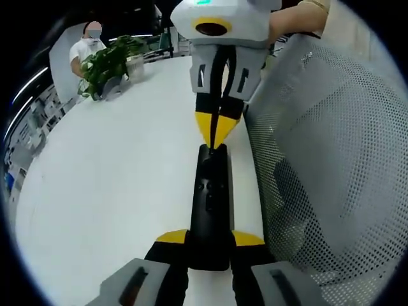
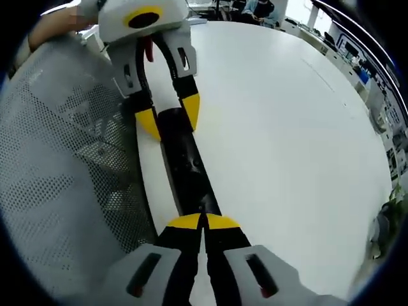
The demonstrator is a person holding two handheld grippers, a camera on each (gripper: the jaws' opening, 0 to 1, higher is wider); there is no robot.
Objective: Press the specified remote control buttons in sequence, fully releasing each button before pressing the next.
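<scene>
The long black plastic remote control (image 1: 211,204) lies on the white table (image 1: 108,178). The left gripper (image 1: 210,239) pinches its near end between spread yellow-tipped jaws; the right gripper (image 2: 203,221), fingers pressed together, touches its other end.

left gripper (image 1: 210,239) jaws parted, right gripper (image 2: 204,222) jaws pinched together

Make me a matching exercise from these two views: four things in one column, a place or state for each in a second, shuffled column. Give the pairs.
Things:
1. remote control
2. left hand-held gripper
3. right hand-held gripper
4. potted plant

Places or states:
A. jaws together, tips on one end of the remote
B. far end of the white table
C. black, lying along the table edge by the mesh chair
D. jaws on either side of the remote

Pairs: 1-C, 2-D, 3-A, 4-B
</scene>
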